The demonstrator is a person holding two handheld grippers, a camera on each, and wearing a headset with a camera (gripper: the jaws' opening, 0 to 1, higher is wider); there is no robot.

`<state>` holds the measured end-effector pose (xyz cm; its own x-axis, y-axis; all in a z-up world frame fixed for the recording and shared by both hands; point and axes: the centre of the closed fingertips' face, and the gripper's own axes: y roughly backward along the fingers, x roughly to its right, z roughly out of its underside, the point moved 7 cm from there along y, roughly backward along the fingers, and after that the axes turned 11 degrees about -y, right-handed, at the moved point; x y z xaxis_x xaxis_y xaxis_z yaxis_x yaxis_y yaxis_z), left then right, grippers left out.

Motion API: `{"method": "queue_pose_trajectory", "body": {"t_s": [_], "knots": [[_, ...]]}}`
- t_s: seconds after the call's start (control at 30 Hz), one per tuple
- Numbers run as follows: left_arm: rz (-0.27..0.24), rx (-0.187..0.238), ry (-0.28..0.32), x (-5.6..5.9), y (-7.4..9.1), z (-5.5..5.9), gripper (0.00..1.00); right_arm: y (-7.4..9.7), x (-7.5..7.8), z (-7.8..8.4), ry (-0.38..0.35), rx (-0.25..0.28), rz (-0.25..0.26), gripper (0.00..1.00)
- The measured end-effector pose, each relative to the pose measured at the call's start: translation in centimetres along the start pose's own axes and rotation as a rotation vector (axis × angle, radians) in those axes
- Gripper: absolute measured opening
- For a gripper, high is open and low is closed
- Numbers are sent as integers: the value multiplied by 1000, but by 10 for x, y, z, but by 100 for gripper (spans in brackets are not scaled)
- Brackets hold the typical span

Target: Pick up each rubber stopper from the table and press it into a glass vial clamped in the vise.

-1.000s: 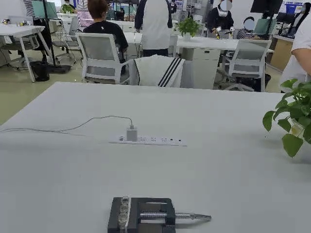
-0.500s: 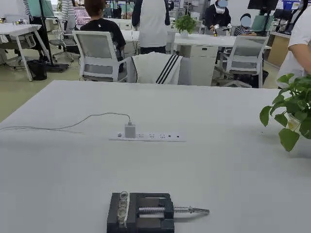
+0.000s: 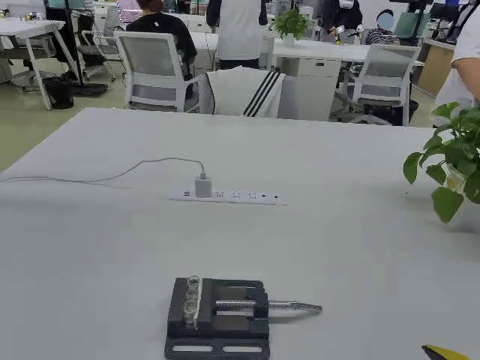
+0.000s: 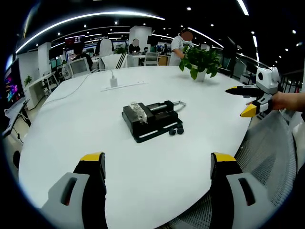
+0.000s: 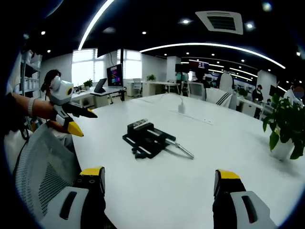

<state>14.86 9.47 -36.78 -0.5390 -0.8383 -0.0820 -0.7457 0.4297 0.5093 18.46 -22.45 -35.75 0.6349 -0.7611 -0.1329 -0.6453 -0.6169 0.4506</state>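
The white tabletop (image 3: 360,247) carries a black vise (image 3: 217,319) near its front edge, with small dark stoppers (image 4: 175,131) just beside it. A power strip (image 3: 229,196) and its cable (image 3: 97,178) lie farther back, and a potted plant (image 3: 450,161) stands at the right.

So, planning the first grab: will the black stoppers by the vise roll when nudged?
Probably: the stoppers look small and rounded, loose on the smooth table, so a nudge may roll them. Being tiny, they're likely light.

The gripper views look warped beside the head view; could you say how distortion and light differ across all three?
Head view: straight lines, even soft light, the vise sharp. Left gripper view: fisheye bends the table edge into a curve; ceiling lights streak as arcs. Right gripper view: same bowing, vise small but clear.
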Motion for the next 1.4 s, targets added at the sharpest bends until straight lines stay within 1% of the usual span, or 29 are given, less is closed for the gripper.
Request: {"method": "queue_pose_trajectory", "body": {"t_s": [0.1, 0.17, 0.27, 0.3, 0.33, 0.37, 0.4, 0.43, 0.5, 0.6, 0.7, 0.83, 0.93, 1.0, 1.13, 1.17, 1.3, 1.4], "knots": [[-3, 0, -10, 0, 0, -1, 90, -8, 0, -6, 41, -14, -38, 93], [-6, 0, -12, 0, 0, 0, 90, -13, 0, -10, 78, -42, -61, 92], [-19, 1, -8, 0, 0, 0, 89, -21, 0, -14, 124, -65, -98, 90], [-20, 1, -6, 0, 0, 1, 89, -23, 1, -15, 140, -82, -108, 89], [-20, 1, -6, 0, 0, 1, 89, -27, 0, -18, 172, -84, -123, 87], [-22, 1, -7, 1, 0, 1, 89, -29, 0, -18, 188, -94, -130, 86], [-22, -3, -8, 1, 0, 2, 89, -33, 1, -19, 217, -115, -138, 85], [-22, -4, -9, 2, 0, 2, 89, -36, 0, -20, 236, -116, -154, 85], [-23, -4, -7, 2, 0, 3, 89, -43, -2, -21, 269, -139, -171, 83], [-24, -6, -6, 4, 0, 3, 89, -54, -5, -22, 320, -150, -200, 79], [-28, -6, 0, 4, 1, 3, 89, -65, -10, -22, 355, -156, -226, 74], [-32, -6, -1, 3, 1, 2, 89, -82, -14, -17, 411, -195, -246, 63], [-33, -6, -3, 2, 2, 1, 89, -91, -16, -13, 442, -203, -255, 56], [-36, -4, -5, 1, 2, 0, 89, -98, -17, -11, 455, -200, -253, 51], [-40, -3, -1, 0, 2, -1, 89, -108, -19, -8, 447, -206, -259, 42], [-40, -4, 1, 0, 2, -1, 89, -113, -19, -7, 449, -211, -265, 41], [-38, -2, 18, 1, 2, 0, 88, -122, -19, -1, 482, -229, -259, 38], [-34, -11, 13, 2, 3, 2, 88, -130, -19, 4, 478, -249, -263, 33]]}}
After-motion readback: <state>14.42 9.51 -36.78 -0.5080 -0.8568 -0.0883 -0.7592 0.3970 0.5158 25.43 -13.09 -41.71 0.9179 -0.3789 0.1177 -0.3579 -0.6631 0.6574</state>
